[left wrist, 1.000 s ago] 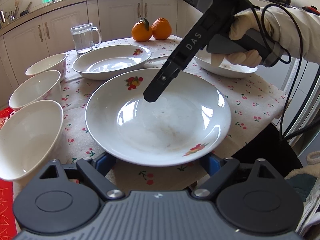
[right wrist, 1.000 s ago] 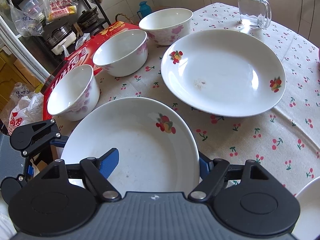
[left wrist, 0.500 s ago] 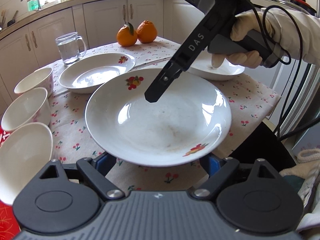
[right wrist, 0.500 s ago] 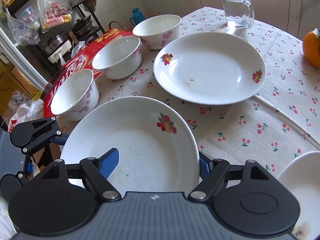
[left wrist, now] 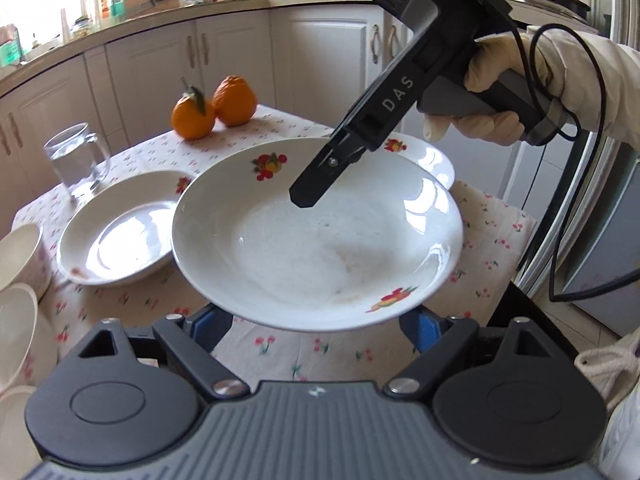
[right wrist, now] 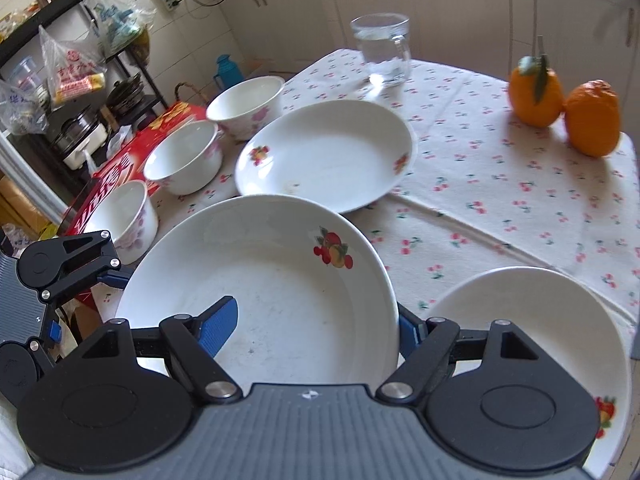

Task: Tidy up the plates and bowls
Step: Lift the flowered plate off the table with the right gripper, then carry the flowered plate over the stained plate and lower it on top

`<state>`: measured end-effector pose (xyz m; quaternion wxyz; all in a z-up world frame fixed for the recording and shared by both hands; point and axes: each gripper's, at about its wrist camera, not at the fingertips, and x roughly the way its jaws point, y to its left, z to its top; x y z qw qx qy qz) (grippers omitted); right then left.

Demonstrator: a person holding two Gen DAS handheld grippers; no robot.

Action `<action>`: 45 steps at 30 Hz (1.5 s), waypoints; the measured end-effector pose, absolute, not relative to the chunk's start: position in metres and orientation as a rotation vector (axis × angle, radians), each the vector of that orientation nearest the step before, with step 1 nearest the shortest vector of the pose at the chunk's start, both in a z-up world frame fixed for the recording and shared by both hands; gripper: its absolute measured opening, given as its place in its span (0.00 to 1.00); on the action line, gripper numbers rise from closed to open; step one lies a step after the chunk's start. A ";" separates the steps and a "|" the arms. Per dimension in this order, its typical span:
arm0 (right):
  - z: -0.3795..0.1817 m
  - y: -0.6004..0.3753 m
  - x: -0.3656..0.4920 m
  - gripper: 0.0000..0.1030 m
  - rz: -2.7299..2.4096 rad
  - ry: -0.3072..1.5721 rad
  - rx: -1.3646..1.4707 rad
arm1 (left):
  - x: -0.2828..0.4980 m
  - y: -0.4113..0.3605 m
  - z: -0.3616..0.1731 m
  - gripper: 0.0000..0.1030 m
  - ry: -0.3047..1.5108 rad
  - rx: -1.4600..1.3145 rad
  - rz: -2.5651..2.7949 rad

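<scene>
carrying the first plate (left wrist: 316, 236) clear of the table (right wrist: 500, 200), i have my left gripper (left wrist: 316, 320) and right gripper (right wrist: 316, 328) each clamped on its rim, with 2 plates and 3 bowls unstacked.

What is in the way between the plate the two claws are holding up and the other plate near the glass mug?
Nothing visible. The held plate hangs beside the other plate, with only bare tablecloth nearby.
</scene>
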<state>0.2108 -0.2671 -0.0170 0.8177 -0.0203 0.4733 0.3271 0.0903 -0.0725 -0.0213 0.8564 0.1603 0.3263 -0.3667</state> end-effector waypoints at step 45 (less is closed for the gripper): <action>-0.056 -0.406 0.227 0.83 0.471 0.980 0.154 | 0.158 -0.181 -0.046 0.87 0.765 0.366 -0.930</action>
